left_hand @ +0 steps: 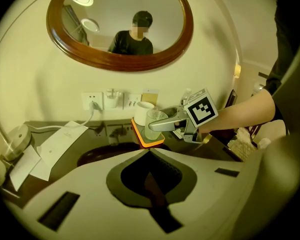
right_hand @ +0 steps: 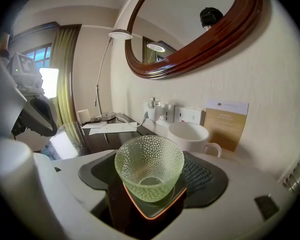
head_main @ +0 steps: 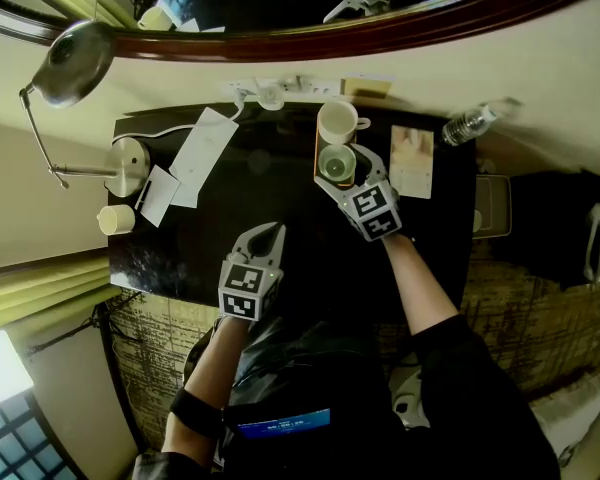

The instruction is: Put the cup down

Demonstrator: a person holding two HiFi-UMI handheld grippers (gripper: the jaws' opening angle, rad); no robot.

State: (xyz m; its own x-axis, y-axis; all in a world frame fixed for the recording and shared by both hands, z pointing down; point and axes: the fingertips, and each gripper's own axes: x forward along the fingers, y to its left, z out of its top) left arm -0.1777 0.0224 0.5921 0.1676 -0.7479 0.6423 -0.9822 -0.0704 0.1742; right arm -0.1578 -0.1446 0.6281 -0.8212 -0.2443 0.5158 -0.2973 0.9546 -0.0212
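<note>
right gripper view: cup (right_hand: 149,166) between jaws, seemingly untouched.

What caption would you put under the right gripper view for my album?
Bumpy green glass cup resting on an orange-edged tray between the right tool's open jaws, white mug behind.

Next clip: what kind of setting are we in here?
Probably a hotel room: a dark desk under an oval wood-framed mirror, with a white mug on an orange-edged tray and a printed card against the wall.

A hotel room — oval mirror (left_hand: 120,26), desk lamp (head_main: 77,60), printed card (right_hand: 226,121) by wall sockets (right_hand: 190,115).
</note>
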